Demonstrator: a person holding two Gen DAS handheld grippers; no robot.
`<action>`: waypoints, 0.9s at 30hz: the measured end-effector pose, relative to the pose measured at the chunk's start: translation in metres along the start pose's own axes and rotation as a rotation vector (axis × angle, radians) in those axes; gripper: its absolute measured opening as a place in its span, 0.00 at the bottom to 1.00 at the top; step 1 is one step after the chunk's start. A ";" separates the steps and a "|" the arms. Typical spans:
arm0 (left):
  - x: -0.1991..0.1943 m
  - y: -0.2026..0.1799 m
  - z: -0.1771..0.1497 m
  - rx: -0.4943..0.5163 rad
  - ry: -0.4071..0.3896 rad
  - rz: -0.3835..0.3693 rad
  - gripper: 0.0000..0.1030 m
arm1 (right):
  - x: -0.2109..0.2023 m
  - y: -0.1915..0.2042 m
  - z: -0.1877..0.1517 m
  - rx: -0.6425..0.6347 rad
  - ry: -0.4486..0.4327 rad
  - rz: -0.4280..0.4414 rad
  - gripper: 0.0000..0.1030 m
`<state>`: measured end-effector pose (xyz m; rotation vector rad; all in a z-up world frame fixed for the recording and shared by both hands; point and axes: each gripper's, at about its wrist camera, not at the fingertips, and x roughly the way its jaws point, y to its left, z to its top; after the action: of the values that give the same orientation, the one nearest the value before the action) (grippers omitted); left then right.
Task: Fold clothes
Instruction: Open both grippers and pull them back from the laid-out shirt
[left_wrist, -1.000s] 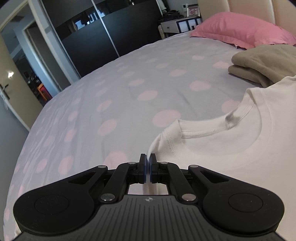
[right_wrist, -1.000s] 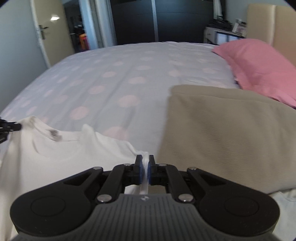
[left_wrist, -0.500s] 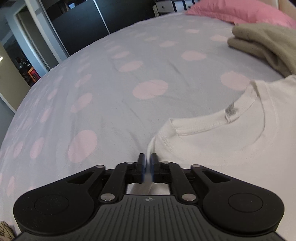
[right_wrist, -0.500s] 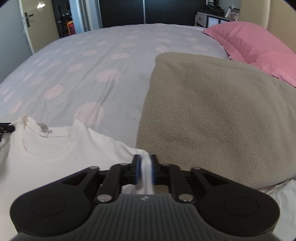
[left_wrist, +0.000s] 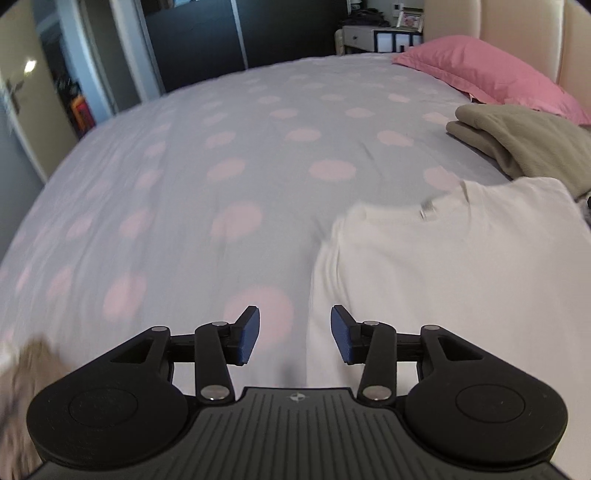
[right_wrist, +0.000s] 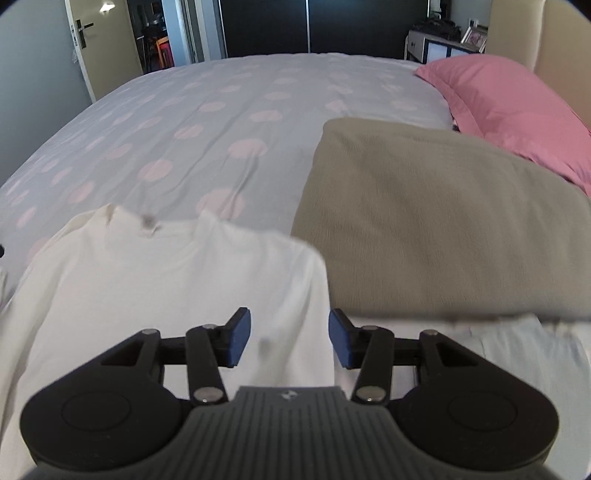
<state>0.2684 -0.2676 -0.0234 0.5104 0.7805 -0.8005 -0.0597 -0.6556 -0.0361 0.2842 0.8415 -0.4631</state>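
Note:
A white T-shirt (left_wrist: 450, 266) lies flat on the bed, collar and label pointing away from me; it also shows in the right wrist view (right_wrist: 170, 273). My left gripper (left_wrist: 294, 334) is open and empty, hovering just off the shirt's left edge above the bedsheet. My right gripper (right_wrist: 289, 338) is open and empty above the shirt's right edge, beside the folded olive-brown fleece (right_wrist: 436, 221).
The bed has a pale grey sheet with pink dots (left_wrist: 229, 170). The folded olive fleece (left_wrist: 524, 136) and a pink pillow (left_wrist: 487, 74) lie near the headboard. A pale blue cloth (right_wrist: 532, 350) lies under the fleece's near edge. A blurred brownish object (left_wrist: 26, 373) sits at the lower left.
Both grippers opened and let go of the T-shirt's shoulders. Both pulled back and up, and the shirt now lies flat on the bed.

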 end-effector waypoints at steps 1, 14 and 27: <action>-0.010 0.003 -0.009 -0.017 0.011 -0.006 0.39 | -0.009 0.001 -0.005 0.001 0.005 0.001 0.50; -0.095 -0.004 -0.136 -0.094 0.190 -0.075 0.40 | -0.116 0.057 -0.105 -0.044 0.054 0.068 0.64; -0.094 -0.019 -0.213 -0.118 0.339 -0.074 0.05 | -0.138 0.057 -0.161 0.010 0.066 0.039 0.70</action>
<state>0.1222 -0.0958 -0.0842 0.5207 1.1588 -0.7396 -0.2148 -0.5007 -0.0296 0.3262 0.8968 -0.4234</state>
